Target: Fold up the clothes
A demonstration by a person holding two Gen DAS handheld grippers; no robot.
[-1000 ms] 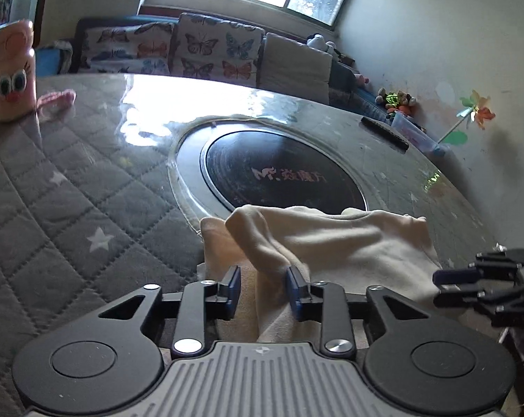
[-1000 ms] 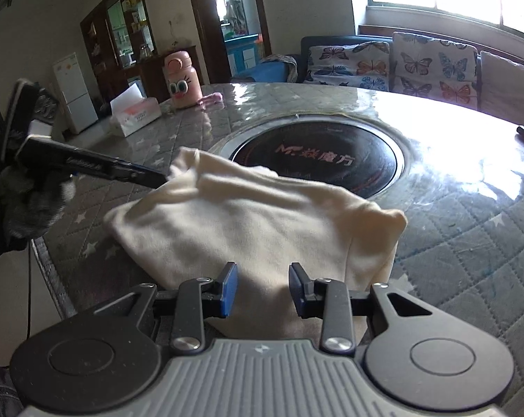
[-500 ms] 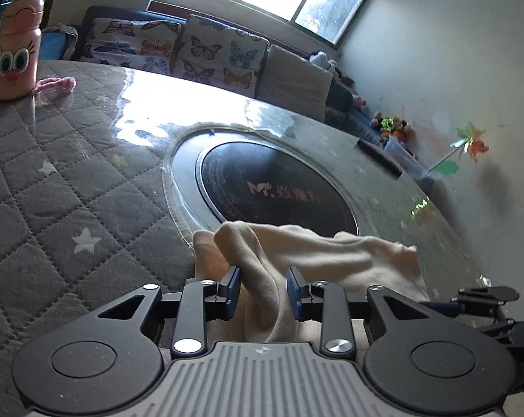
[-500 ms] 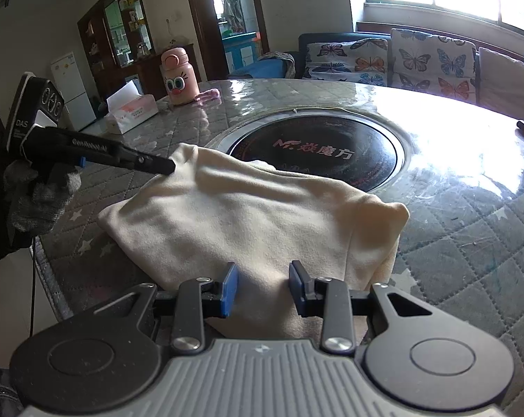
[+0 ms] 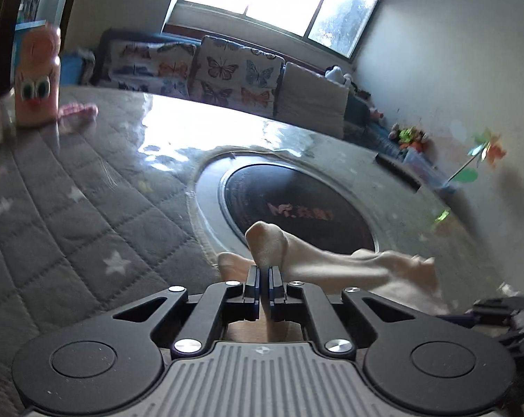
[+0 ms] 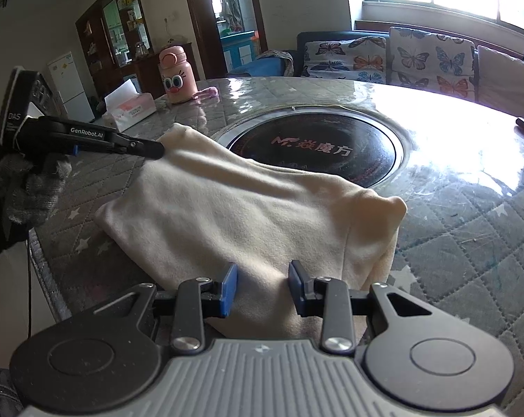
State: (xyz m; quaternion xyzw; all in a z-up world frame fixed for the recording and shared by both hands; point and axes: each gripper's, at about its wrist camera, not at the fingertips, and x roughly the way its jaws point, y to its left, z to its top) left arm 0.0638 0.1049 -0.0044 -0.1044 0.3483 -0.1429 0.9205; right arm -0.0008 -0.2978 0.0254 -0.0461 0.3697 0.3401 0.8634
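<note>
The left gripper (image 5: 264, 288) is clenched on a raised fold of one cream garment (image 6: 248, 215), its two blue-padded fingers pressed nearly together with a bump of cloth standing up just past the tips. From the right wrist view the same gripper (image 6: 154, 148) reaches in from the left side, gripped by a grey-gloved hand (image 6: 31, 187), and pinches the garment's far left corner. The right gripper (image 6: 263, 286) is released: its two fingers stand well apart over the garment's near edge, with cloth lying between and beneath them.

The garment lies on the near part of a round table (image 6: 470, 229) covered by a grey quilted cloth with white stars under a clear glossy sheet. One far edge of the garment overlaps the rim of the single dark round cooktop (image 6: 331, 146) set in the table's middle.

Farther out on the table stand one pink cartoon-faced bottle (image 6: 176, 74), one pink scrap of cloth (image 6: 206, 94) beside it, and one tissue box (image 6: 130, 109). One dark remote (image 5: 397, 172) lies near the far right edge. Beyond the table, three butterfly-print cushions (image 6: 435, 62) line a sofa under the window.
</note>
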